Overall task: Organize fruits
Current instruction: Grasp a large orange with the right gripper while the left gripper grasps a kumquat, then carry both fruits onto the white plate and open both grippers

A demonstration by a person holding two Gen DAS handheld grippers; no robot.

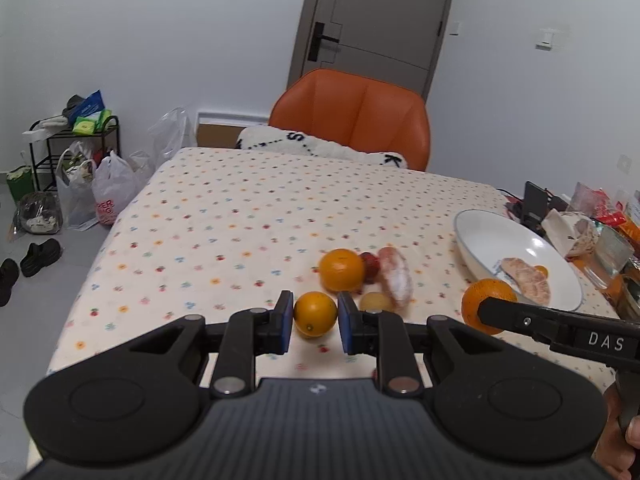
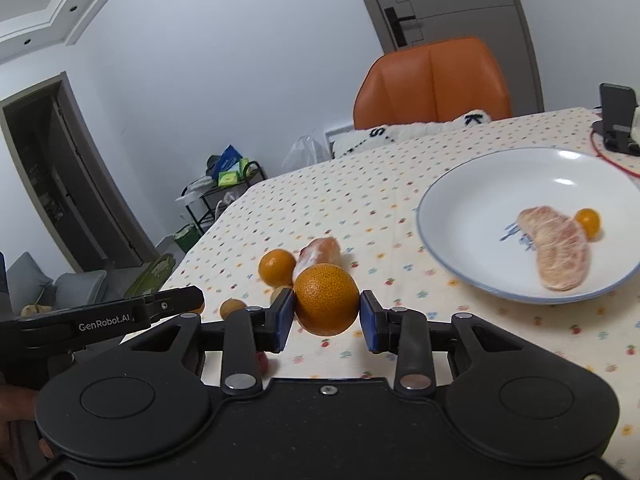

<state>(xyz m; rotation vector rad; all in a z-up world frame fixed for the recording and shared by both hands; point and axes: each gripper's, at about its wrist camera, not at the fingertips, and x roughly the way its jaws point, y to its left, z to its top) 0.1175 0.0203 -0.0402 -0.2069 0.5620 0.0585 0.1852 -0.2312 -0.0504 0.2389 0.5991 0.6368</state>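
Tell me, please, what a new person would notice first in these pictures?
Each tool has an orange between its fingers: the left tool a smaller orange, the right tool a bigger orange. On the right, a white plate holds a peeled fruit piece.

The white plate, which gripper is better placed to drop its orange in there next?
Right. The right gripper brackets an orange just beside the white plate; the left gripper with its orange sits farther off.
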